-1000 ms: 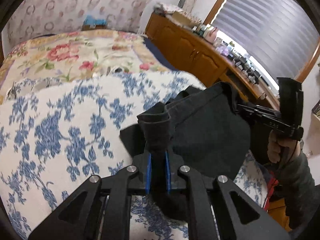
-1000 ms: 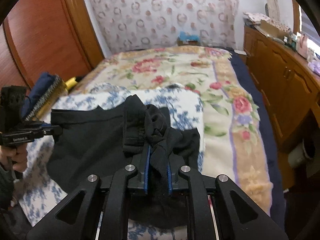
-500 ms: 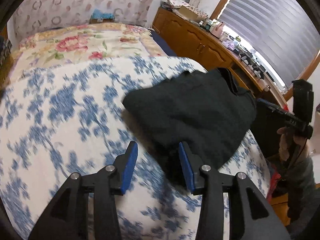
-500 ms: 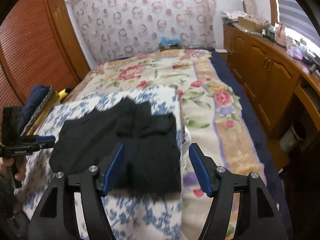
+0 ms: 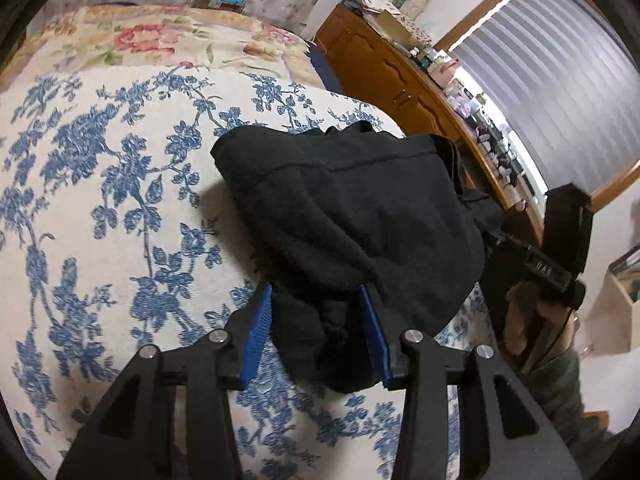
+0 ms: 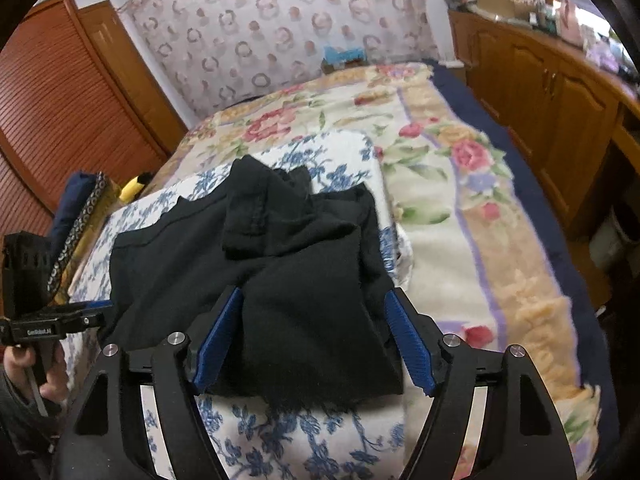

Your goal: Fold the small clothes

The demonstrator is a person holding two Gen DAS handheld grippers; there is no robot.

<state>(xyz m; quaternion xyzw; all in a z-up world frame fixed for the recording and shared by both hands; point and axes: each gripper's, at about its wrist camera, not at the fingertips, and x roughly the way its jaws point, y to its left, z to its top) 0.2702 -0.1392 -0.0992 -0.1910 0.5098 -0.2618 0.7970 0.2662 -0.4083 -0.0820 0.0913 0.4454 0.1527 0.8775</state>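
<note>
A black garment (image 5: 344, 216) lies folded over on the blue-flowered white cloth (image 5: 104, 208) on the bed; it also shows in the right wrist view (image 6: 280, 272). My left gripper (image 5: 316, 300) is open, its blue pads either side of the garment's near corner. My right gripper (image 6: 314, 304) is open wide, straddling the garment's near frayed edge. The right gripper shows at the right of the left wrist view (image 5: 556, 248); the left gripper shows at the left of the right wrist view (image 6: 44, 320).
A floral bedspread (image 6: 440, 160) covers the bed beyond the cloth. A wooden cabinet (image 6: 560, 92) with clutter on top runs along the right. A red-brown louvred wardrobe (image 6: 60, 100) and a folded dark pile (image 6: 76, 208) stand at the left.
Both grippers were shut on the garment one second ago, then opened and let it drop onto the cloth. Both have since come in closer over its near edges.
</note>
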